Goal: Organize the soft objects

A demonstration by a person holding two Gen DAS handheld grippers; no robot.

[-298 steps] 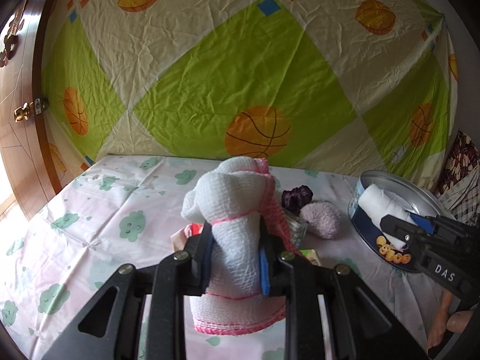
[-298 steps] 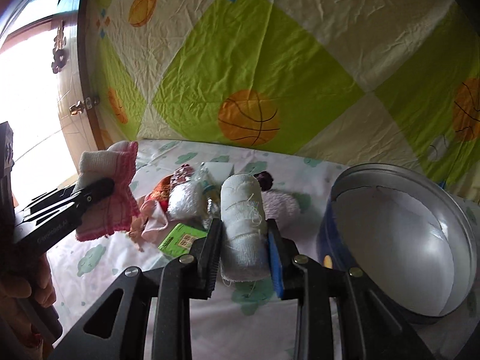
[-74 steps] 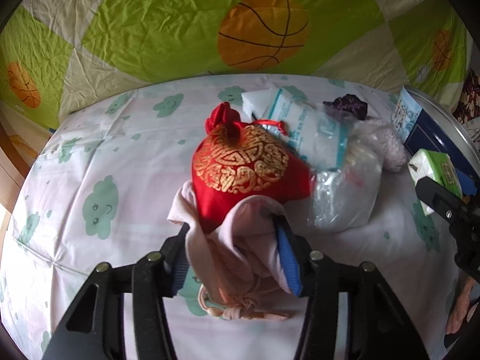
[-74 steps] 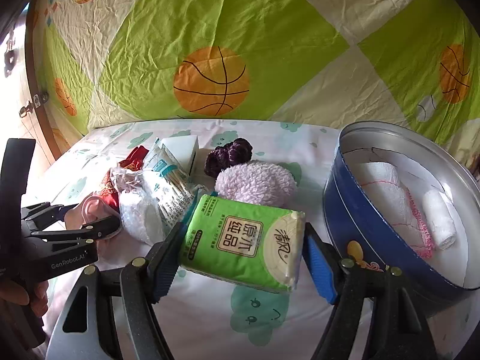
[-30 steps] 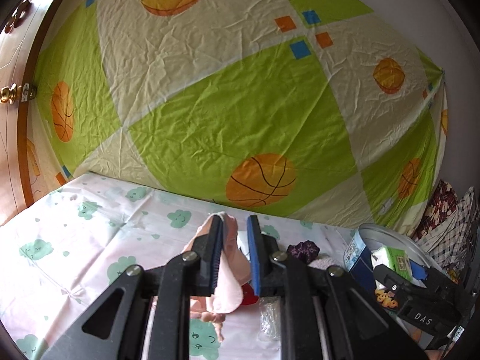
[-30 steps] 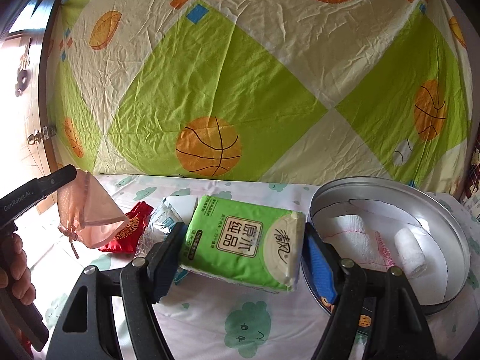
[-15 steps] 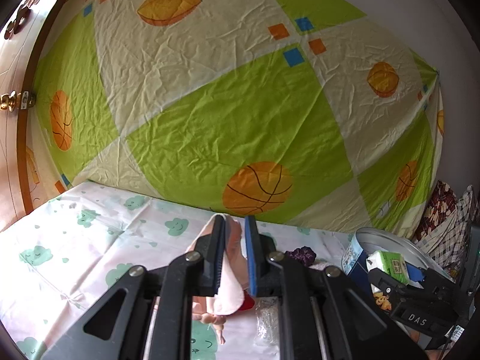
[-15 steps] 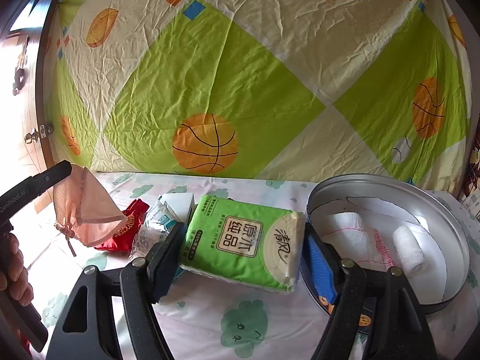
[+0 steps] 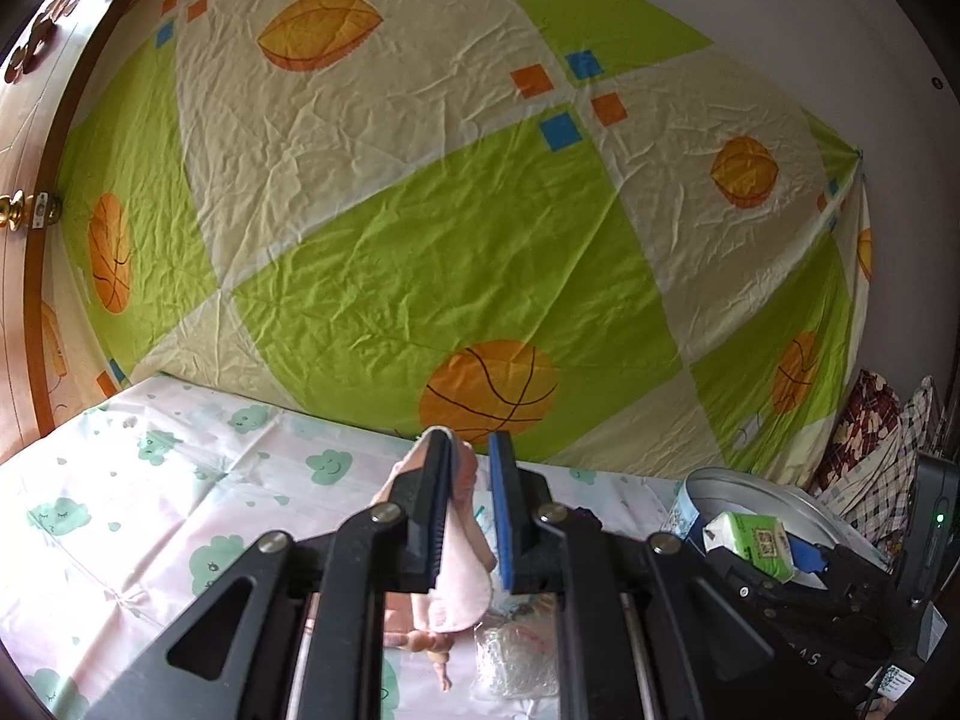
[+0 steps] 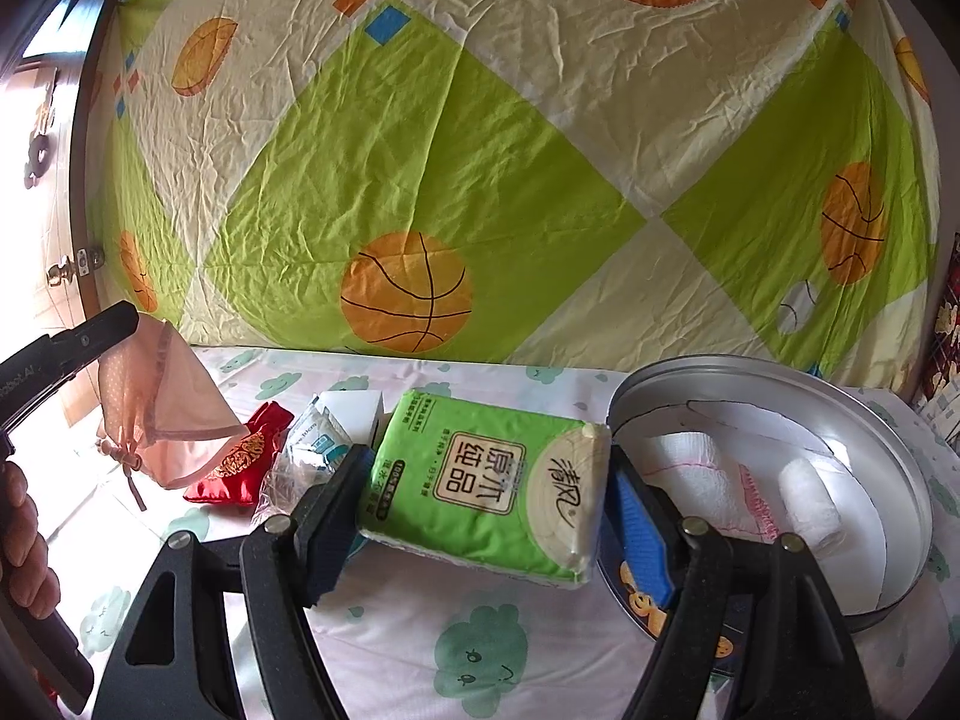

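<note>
My left gripper (image 9: 469,450) is shut on a thin pink drawstring pouch (image 9: 459,570) that hangs above the bed; in the right wrist view the same pouch (image 10: 162,414) dangles at the far left. My right gripper (image 10: 486,468) is shut on a green tissue pack (image 10: 486,480), held above the sheet just left of the round tin (image 10: 900,480). The tin holds a folded white cloth with pink trim (image 10: 708,474) and a white gauze roll (image 10: 810,504). From the left wrist view the tissue pack (image 9: 750,543) shows at the right by the tin (image 9: 738,480).
A red embroidered pouch (image 10: 240,462), a clear plastic packet (image 10: 282,480) and a white wipes pack (image 10: 336,426) lie on the cloud-print sheet (image 10: 420,660). A green and cream basketball-print sheet (image 10: 480,150) hangs behind. A wooden door (image 9: 18,240) stands left; checked fabric (image 9: 876,456) lies right.
The left gripper has tipped slightly upward with the pink pouch still in it. The right gripper and tissue pack have stayed put.
</note>
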